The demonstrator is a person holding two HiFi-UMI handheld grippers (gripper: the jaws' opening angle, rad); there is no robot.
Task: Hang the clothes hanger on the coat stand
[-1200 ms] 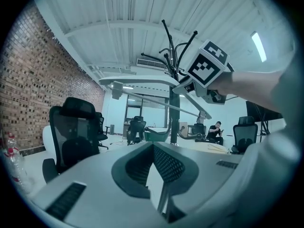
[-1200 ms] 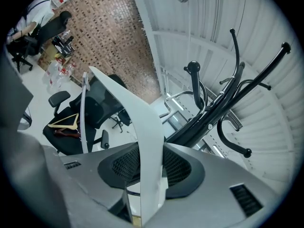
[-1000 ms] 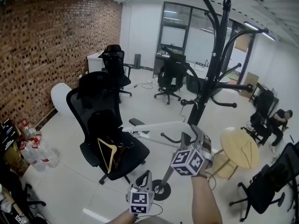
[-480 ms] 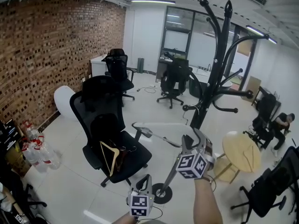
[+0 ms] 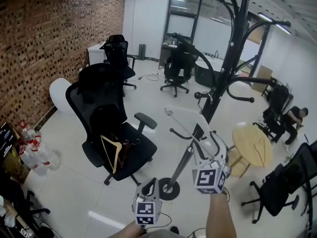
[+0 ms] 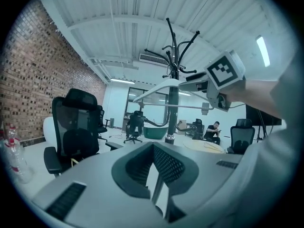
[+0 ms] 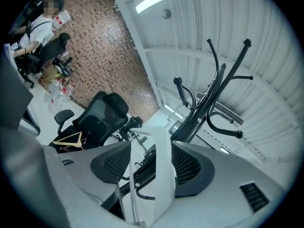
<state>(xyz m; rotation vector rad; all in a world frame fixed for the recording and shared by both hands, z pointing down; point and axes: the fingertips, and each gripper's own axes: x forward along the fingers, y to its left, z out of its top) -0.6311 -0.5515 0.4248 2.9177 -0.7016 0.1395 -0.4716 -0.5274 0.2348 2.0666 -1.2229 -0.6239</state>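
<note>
Right gripper point(image 7: 149, 167) released: its jaws have just been spreading and now stand wide. The white plastic clothes hanger point(image 7: 162, 146) rises through the gap between them, unpinched. We see floor showing between the hanger's broad arm and one pad. The arm lies close against the other, and we cannot tell whether they touch.

The hanger sits right in front of the tall black metal coat stand point(image 5: 233, 48), level with its lower curved arms. We read the opening jaws as the let-go that ends the hanging. We cannot make out whether the hanger's hook has caught one of those arms. If it has not, the hanger will drop as the gripper backs away.

Our left gripper point(image 6: 153, 172) waits low and near, jaws drawn together on nothing, and seems to have no part in this step.

Farther out, a black mesh office chair point(image 5: 106, 118) stands well left of the stand with a pale wooden hanger point(image 5: 113, 152) lying on its seat. A round wooden table point(image 5: 252, 145) sits to the right. A red brick wall point(image 5: 44, 43) closes the room's left side.
</note>
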